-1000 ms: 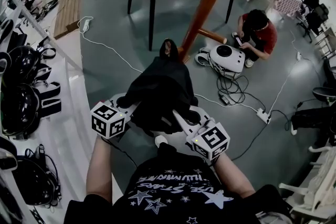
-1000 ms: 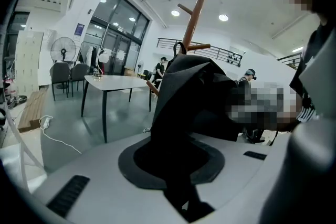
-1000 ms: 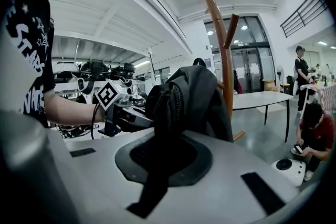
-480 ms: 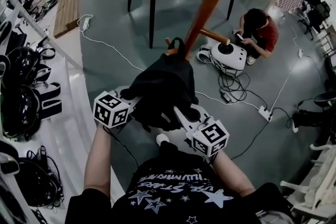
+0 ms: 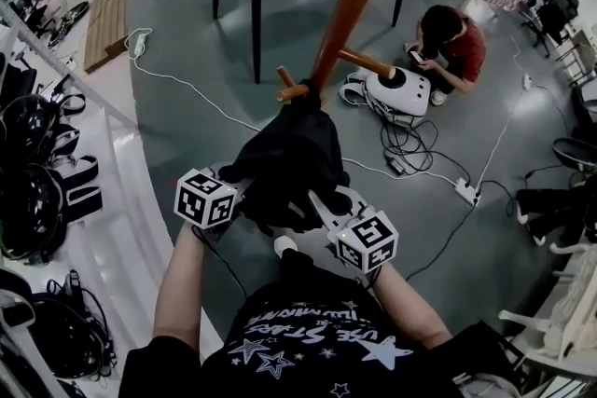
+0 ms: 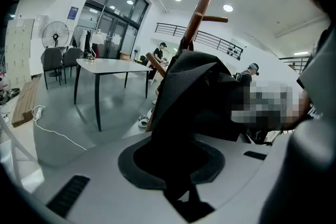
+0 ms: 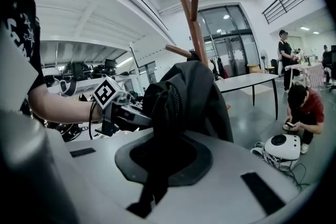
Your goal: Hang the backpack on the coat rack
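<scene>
**Black backpack lifted to the rack's lower peg**

Black fabric backpack [image 5: 291, 156] hangs in the air between the two grippers, straight in front of the person and right up against the slanting reddish-brown wooden coat rack [image 5: 354, 0]. It is held from both sides, low on its body, probably so that its top stays free to meet a peg. The fingers of the left gripper [image 5: 235, 191] are clenched on a fold of its dark cloth. Those of the right gripper [image 5: 323, 210] are pinched tight on a strip of the same cloth near the zip.

The backpack stands upright with its long axis close to vertical, leaning slightly away from the person toward the rack. Its narrow top points up at the short wooden peg [image 5: 293, 91] and its heavier bottom sags beside the grippers. The top reaches the peg in the head view. Whether a carry loop has caught over it I cannot tell, as the dark cloth hides the join.

Below lies a grey floor [image 5: 196, 61] crossed by white cables.
</scene>
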`<action>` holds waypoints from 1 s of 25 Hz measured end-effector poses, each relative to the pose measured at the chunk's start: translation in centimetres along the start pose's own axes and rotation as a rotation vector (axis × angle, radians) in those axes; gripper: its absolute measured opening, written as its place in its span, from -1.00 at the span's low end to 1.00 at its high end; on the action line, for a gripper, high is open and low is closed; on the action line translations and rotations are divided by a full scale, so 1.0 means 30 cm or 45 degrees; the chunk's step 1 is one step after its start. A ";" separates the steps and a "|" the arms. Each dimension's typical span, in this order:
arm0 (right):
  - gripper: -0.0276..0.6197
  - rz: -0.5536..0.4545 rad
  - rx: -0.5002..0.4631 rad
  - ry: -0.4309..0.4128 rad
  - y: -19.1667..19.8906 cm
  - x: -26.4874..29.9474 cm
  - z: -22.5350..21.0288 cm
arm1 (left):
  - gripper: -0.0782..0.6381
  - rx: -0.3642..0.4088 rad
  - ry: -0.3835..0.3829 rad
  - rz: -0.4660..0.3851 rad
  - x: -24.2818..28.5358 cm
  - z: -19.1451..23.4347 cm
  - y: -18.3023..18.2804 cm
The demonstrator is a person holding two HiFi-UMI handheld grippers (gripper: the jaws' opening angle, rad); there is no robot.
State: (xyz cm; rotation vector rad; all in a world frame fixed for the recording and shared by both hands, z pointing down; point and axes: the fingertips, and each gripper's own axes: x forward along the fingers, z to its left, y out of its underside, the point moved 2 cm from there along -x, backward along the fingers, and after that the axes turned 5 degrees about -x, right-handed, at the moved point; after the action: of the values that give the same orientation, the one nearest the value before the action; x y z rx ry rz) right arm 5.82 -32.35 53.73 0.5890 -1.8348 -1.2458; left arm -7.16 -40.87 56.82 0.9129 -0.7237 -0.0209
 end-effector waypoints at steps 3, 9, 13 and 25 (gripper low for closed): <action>-0.84 0.014 0.015 0.006 0.038 0.002 -0.014 | -0.56 -0.029 0.007 0.013 0.031 0.004 0.032; -0.84 0.040 0.028 0.017 0.085 0.000 -0.048 | -0.54 -0.031 -0.038 -0.004 0.068 0.002 0.058; -0.83 0.057 0.053 0.047 0.119 0.011 -0.073 | -0.51 0.010 -0.110 0.006 0.093 0.010 0.071; -0.67 0.143 0.084 0.079 0.177 0.023 -0.150 | -0.08 0.008 -0.147 -0.037 0.142 -0.026 0.068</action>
State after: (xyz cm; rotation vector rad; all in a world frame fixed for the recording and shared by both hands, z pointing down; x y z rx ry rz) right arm 9.52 -33.11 59.60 0.5467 -1.8371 -1.0850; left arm -4.02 -40.37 60.39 0.9339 -0.8179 -0.0978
